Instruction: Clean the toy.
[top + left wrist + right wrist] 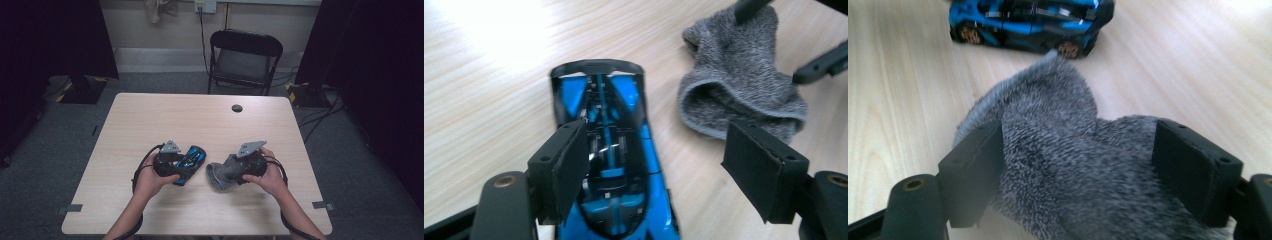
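Observation:
A blue and black toy car (pixel 194 159) (pixel 619 100) stands on the wooden table (pixel 200 120), left of the middle. My left gripper (pixel 186 164) (pixel 659 137) hovers over its near end, open; one pad sits above the car's roof and the other stands well off to its side. Just right of the car lies a grey knitted sock (pixel 216 176) (pixel 739 75) (pixel 1058 150). Its bunched fabric fills the gap between both pads of my right gripper (pixel 229 170) (pixel 1078 137), which is shut on it. The sock's open cuff points toward the car (pixel 1028 22).
A small dark round grommet (pixel 237 108) sits in the tabletop near the far edge. Behind the table stands a black folding chair (pixel 245 55). Cables trail from both grippers toward the table's near edge.

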The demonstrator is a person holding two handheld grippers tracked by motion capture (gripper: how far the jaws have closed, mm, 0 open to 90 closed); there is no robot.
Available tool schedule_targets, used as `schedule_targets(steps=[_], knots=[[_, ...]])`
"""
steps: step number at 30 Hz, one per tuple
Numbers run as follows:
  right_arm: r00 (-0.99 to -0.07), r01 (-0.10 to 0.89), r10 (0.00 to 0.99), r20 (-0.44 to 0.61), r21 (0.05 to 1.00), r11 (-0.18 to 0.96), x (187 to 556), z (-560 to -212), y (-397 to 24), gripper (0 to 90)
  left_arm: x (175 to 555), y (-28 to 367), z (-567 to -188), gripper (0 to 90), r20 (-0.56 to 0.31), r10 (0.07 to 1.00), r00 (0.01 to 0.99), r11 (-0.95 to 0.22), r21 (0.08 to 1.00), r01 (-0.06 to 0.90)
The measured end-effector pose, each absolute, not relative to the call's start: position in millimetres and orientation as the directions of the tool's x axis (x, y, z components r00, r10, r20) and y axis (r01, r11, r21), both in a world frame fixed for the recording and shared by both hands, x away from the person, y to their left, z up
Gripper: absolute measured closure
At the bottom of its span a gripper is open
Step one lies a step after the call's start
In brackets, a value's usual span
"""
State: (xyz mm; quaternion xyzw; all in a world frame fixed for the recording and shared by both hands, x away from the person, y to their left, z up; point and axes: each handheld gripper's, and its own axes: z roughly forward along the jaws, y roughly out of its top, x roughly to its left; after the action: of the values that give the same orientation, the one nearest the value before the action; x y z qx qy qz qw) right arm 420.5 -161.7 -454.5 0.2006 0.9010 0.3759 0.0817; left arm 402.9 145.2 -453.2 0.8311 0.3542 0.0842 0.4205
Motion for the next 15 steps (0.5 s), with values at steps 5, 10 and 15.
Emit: schedule_targets(steps=[5,10,15], knots=[[-0.899,0.332,0.437,0.011,0.669,0.665,423.2,-472.4,-158.7,21.1,403.5,150.3,-457.0,26.1,-0.167,0.673,0.721,-0.377,0.761,0.528],[-0.866,0.402,0.495,0.064,0.679,0.614,427.4,-486.0,-161.6,21.5,405.1,155.8,-460.7,25.9,-0.170,0.685,0.708,-0.365,0.761,0.537],[-0.838,0.442,0.540,0.078,0.678,0.588,432.2,-488.9,-159.5,27.3,406.6,154.8,-463.4,22.4,-0.157,0.693,0.704,-0.368,0.762,0.532]])
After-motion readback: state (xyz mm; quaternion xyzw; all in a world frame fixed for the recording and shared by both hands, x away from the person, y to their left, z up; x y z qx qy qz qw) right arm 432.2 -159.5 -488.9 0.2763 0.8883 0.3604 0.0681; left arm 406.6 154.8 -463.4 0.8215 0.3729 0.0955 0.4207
